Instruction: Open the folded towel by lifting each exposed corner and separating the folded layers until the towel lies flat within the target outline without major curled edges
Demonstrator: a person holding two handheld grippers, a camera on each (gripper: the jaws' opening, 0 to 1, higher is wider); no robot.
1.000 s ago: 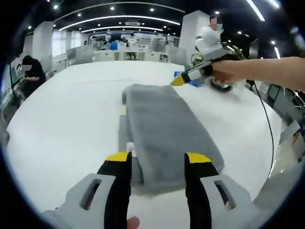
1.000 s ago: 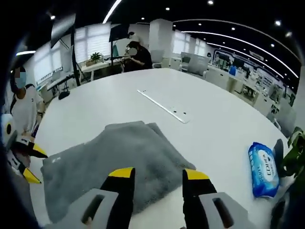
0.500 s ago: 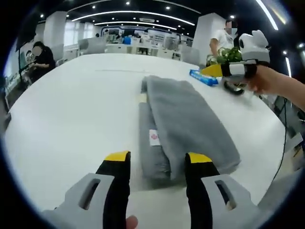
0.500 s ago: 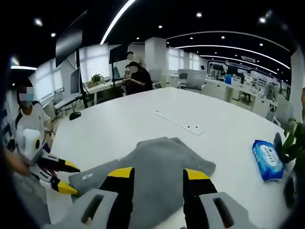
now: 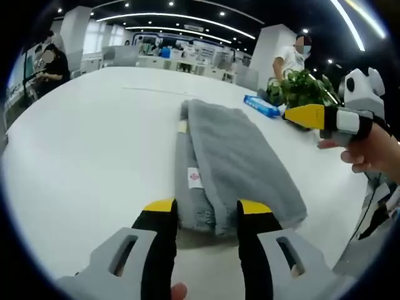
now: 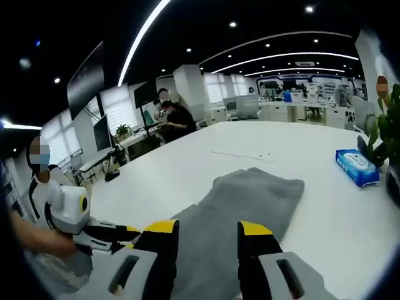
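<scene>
A grey folded towel (image 5: 234,153) lies lengthwise on the white table (image 5: 87,144), its rolled fold with a small white label along the left side. My left gripper (image 5: 203,209) is open at the towel's near end, its yellow tips just short of the edge. From the right in this view comes my right gripper (image 5: 315,116), held in a hand above the table beside the towel. In the right gripper view the towel (image 6: 250,203) runs away from my open right gripper (image 6: 206,228), and the left gripper (image 6: 106,232) sits low at the left.
A blue wipes packet (image 5: 262,106) (image 6: 356,167) lies beyond the towel near a green plant (image 5: 306,90). A thin strip (image 6: 250,156) lies on the table further off. People sit or stand around the table's edges (image 6: 172,119).
The left gripper has come closer to the towel's near end. The right gripper has drawn back and swung to the towel's side, and its view has tilted upward.
</scene>
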